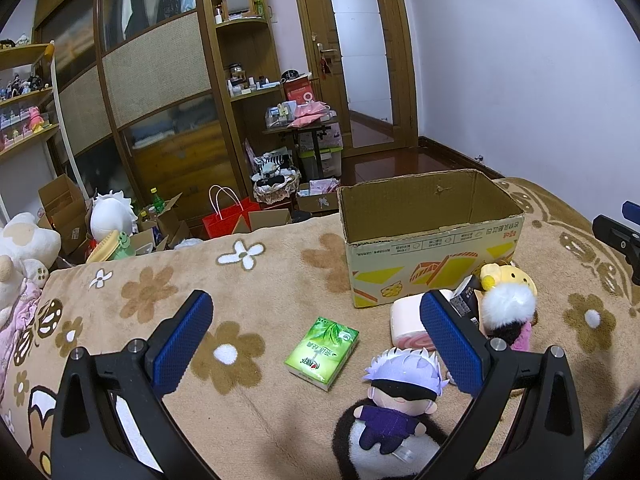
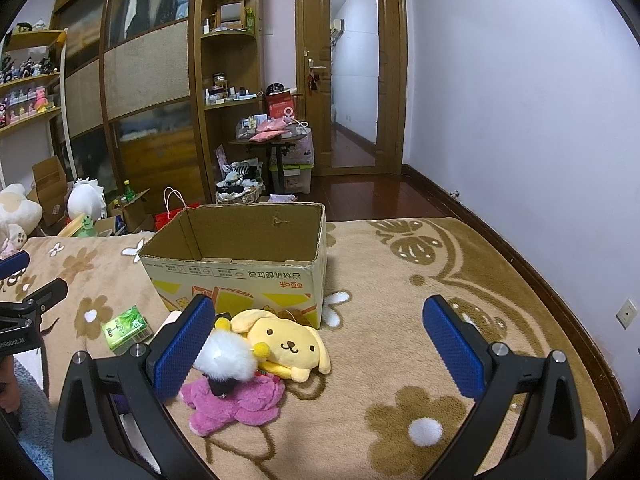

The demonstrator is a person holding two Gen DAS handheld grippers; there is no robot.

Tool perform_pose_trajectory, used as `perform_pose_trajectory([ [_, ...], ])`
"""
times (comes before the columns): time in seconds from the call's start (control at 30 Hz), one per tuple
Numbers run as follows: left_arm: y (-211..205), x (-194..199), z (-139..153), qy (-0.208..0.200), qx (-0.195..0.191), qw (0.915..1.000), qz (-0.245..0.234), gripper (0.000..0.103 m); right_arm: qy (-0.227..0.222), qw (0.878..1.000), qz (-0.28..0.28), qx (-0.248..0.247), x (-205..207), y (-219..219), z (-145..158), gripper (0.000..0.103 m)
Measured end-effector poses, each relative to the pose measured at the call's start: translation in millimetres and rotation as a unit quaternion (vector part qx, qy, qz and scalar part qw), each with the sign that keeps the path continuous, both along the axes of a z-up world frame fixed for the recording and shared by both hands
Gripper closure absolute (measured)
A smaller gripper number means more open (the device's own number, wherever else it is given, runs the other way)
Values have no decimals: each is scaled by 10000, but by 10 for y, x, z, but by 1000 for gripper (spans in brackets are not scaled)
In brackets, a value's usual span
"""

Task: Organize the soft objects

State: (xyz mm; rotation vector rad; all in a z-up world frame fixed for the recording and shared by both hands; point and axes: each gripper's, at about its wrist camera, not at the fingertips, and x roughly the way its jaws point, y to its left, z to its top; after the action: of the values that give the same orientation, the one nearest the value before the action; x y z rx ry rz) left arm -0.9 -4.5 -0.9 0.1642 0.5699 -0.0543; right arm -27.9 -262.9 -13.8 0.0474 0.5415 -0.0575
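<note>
Hiding part of the pink cushion (image 1: 404, 316), left gripper (image 1: 316, 336) jaws gape; right gripper (image 2: 318, 338) likewise

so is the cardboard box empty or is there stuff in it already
Apparently empty: the cardboard box stands open-topped, and only bare inner walls and floor show. The near bottom edge is hidden.

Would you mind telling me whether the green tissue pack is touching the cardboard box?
Apart. In the left wrist view, bare blanket plainly separates the green tissue pack from the cardboard box.
</note>
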Motion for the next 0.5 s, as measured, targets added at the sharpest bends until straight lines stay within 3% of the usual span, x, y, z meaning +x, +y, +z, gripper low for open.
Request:
perform_pose_trajectory([
  [0.5,0,1,-1,8,4,10000,-1,1,-6,10000,-21,32,2,11,16,0],
])
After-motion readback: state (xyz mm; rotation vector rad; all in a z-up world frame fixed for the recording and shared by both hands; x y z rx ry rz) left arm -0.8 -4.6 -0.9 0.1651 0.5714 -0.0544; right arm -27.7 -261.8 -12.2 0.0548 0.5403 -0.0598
